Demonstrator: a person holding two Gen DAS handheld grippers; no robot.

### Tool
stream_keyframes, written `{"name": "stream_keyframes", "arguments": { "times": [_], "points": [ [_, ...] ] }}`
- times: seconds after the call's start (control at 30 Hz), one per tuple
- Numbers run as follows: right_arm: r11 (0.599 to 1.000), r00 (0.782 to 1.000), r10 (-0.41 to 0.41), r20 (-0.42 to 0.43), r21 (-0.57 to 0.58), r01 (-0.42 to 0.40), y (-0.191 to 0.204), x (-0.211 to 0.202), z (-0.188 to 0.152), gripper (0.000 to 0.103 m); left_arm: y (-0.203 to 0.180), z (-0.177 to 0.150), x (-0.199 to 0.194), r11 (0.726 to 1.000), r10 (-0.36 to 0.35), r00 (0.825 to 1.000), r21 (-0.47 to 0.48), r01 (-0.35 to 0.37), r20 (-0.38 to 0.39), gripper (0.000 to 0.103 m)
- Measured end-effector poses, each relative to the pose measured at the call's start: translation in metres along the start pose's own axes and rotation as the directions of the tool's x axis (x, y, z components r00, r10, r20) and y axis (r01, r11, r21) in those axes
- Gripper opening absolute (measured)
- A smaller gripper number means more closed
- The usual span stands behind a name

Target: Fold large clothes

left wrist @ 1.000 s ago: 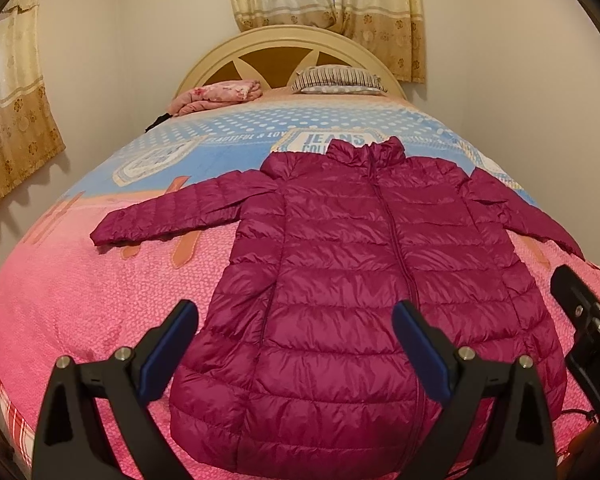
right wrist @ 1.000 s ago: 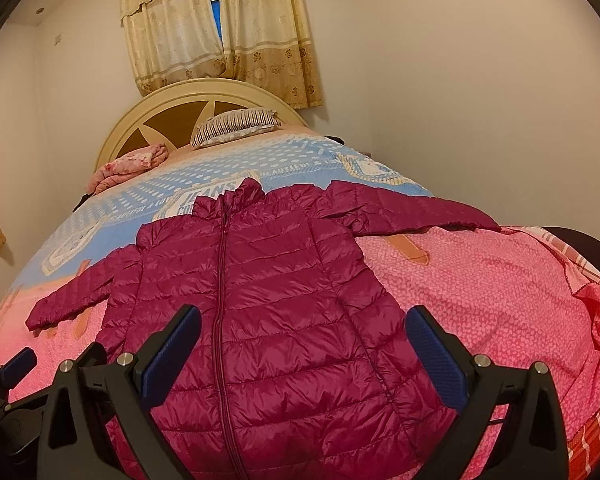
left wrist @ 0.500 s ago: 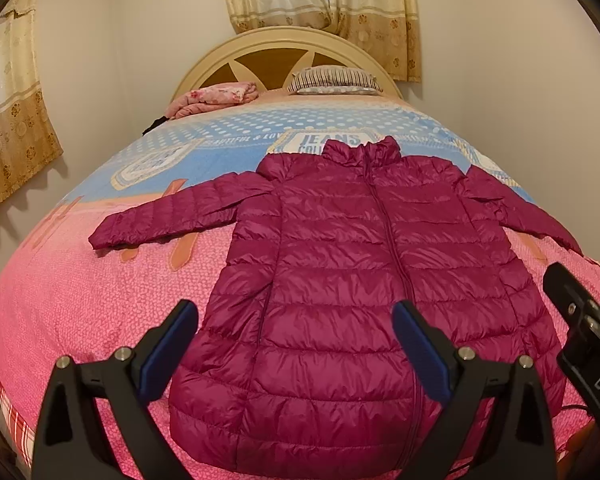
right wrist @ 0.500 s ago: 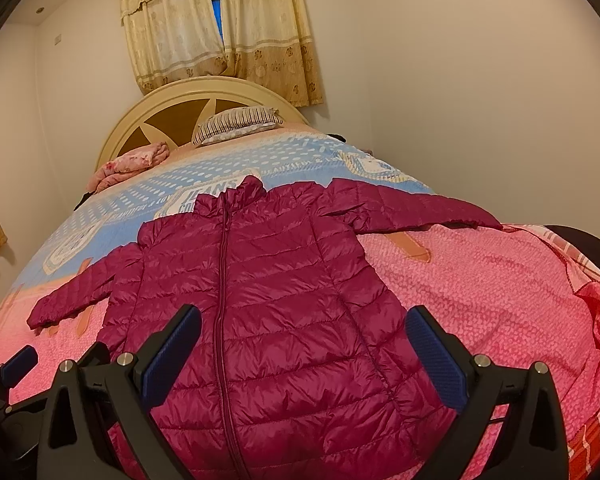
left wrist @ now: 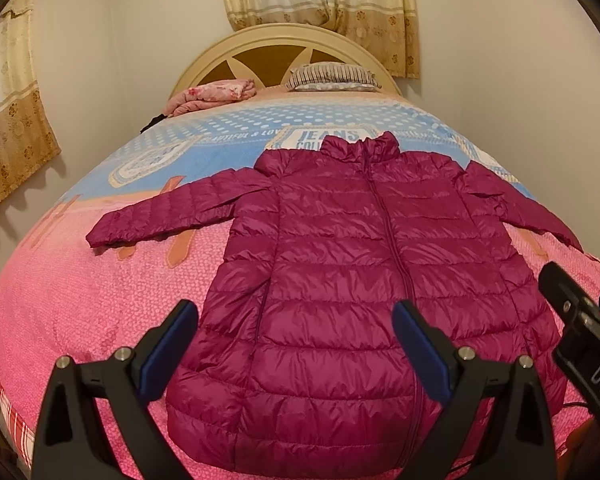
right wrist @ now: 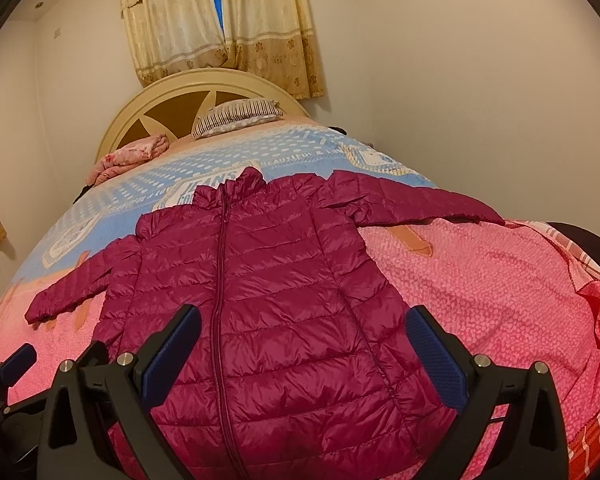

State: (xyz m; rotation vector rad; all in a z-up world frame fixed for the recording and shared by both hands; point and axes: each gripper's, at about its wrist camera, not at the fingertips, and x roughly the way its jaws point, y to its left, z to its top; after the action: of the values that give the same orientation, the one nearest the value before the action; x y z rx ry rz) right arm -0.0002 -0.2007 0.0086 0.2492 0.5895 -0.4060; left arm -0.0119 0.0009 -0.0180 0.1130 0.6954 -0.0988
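1. Jacket: quilted synthetic cloth, slight sheen, puffy stitched bands.
2. Bedspread: matt cloth, pebbly woven texture, printed pink and blue.
3. Headboard: smooth cream-painted frame, matt brown inset panels, wood-like.
4. Pillow: striped soft cloth, matt.
5. Curtains: thin patterned cloth, faintly lustrous.
6. Left gripper: matt black plastic arms, blue textured pads, bright metal screws.
7. Right gripper: same black plastic, blue ribbed pads, metal screws.
8. Wall: smooth matt paint.

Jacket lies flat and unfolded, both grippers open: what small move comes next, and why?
Probably the left gripper reaches to the left cuff to fold it inward: the jacket lies zipped, sleeves spread, and neither gripper holds anything.
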Motion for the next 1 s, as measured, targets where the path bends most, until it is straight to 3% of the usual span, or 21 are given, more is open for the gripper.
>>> {"name": "stream_keyframes", "arguments": {
  "times": [0.43, 0.6, 0.73, 0.83, 0.93, 1.0],
  "points": [
    [0.999, 0.999, -0.045, -0.03, 0.001, 0.045, -0.025, 0.048, 0.028, 0.102, 0.004, 0.026, 0.035, 1.0, -0.013, 0.999, 0.014, 0.012, 0.031, 0.1],
    [0.997, 0.996, -0.079, -0.03, 0.008, 0.079, -0.039, 0.073, 0.044, 0.102, 0.004, 0.045, 0.062, 1.0, -0.014, 1.0, 0.017, 0.014, 0.02, 0.1],
    [0.995, 0.992, -0.096, -0.078, 0.021, 0.098, -0.058, 0.104, 0.057, 0.102, 0.006, 0.058, 0.089, 0.999, -0.031, 0.999, 0.011, 0.031, -0.021, 0.1],
    [0.992, 0.989, -0.087, -0.118, 0.083, 0.098, -0.093, 0.127, 0.073, 0.102, 0.012, 0.071, 0.111, 1.0, 0.016, 1.0, 0.024, -0.016, -0.022, 0.1],
    [0.965, 0.989, -0.063, -0.136, 0.246, 0.095, -0.159, 0.145, 0.093, 0.099, 0.022, 0.084, 0.134, 0.999, 0.044, 0.999, 0.003, -0.043, -0.014, 0.1],
    [0.919, 0.986, -0.064, -0.155, 0.376, 0.119, -0.21, 0.16, 0.104, 0.081, 0.028, 0.091, 0.15, 0.998, 0.064, 0.998, -0.021, -0.064, -0.002, 0.1]
  ]
}}
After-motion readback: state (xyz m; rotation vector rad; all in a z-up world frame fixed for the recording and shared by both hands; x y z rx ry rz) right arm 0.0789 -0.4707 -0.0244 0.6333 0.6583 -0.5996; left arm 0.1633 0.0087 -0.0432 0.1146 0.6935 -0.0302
